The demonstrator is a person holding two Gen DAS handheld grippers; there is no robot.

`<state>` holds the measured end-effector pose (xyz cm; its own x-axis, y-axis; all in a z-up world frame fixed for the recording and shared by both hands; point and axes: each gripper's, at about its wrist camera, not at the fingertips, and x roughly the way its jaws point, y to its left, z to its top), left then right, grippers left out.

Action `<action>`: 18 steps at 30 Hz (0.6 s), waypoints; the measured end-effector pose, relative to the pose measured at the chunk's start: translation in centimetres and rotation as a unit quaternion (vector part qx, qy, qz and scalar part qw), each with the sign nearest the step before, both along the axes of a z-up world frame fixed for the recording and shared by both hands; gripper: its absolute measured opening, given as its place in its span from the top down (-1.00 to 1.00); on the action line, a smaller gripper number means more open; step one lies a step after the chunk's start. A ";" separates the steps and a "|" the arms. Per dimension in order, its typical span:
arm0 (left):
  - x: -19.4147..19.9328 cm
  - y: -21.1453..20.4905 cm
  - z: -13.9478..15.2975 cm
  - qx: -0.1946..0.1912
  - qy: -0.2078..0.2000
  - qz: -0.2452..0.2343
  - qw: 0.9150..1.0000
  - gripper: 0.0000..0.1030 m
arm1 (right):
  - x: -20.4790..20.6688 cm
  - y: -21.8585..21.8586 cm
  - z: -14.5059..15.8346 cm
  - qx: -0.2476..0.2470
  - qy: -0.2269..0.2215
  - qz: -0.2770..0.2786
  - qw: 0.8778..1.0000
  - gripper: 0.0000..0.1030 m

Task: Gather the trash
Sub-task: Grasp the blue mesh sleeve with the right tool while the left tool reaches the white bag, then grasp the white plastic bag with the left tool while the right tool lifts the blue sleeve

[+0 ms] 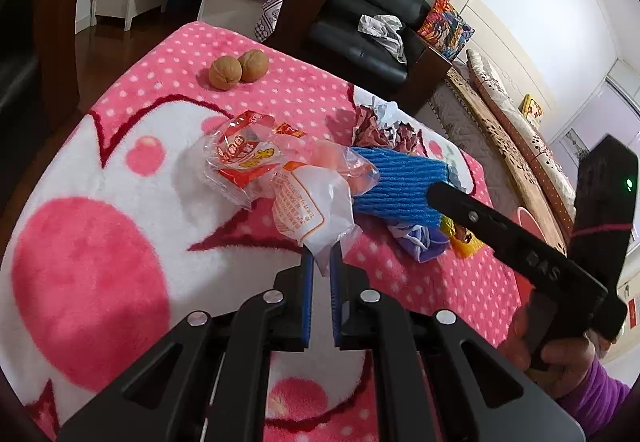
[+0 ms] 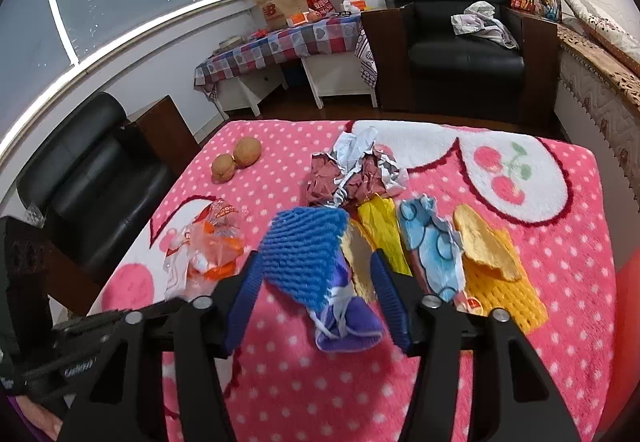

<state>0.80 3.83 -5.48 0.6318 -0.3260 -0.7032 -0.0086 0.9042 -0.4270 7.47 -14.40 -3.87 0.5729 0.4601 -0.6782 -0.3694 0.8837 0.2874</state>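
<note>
Left tongs [image 1: 320, 262] clamped on plastic wrapper [image 1: 280, 177] edge, on table blanket [image 1: 100, 201]; light, crinkly, slippery, so grip folded edge. Right tongs [image 2: 316, 282] wide apart around blue foam net [image 2: 304, 254], soft & squashy.

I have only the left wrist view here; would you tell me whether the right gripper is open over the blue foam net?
Observer: Yes, the right gripper is open, with one finger on either side of the blue foam net and nothing gripped.
Operator: Thank you. What lies to the right of the net?
Observer: A light blue paper scrap, then a yellow mesh sleeve, both on the pink blanket.
Operator: Is anything on the mesh?
Observer: A yellowish, peel-like piece rests on its far end.
</note>
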 end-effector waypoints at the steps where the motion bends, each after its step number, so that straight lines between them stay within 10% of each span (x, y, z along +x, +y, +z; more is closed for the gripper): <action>1: -0.1 0.0 0.1 0.000 -0.001 -0.001 1.000 0.87 | 0.1 0.2 -0.1 -0.001 0.003 0.003 1.000 0.21; 4: -0.3 -0.1 0.4 0.003 -0.004 -0.005 1.000 0.87 | 0.1 0.2 -0.2 0.011 0.014 0.012 1.000 0.86; 18: -0.6 -3.5 4.1 0.026 -0.063 -0.052 0.996 0.87 | -4.4 -6.2 5.5 0.032 -0.059 -0.049 0.997 0.87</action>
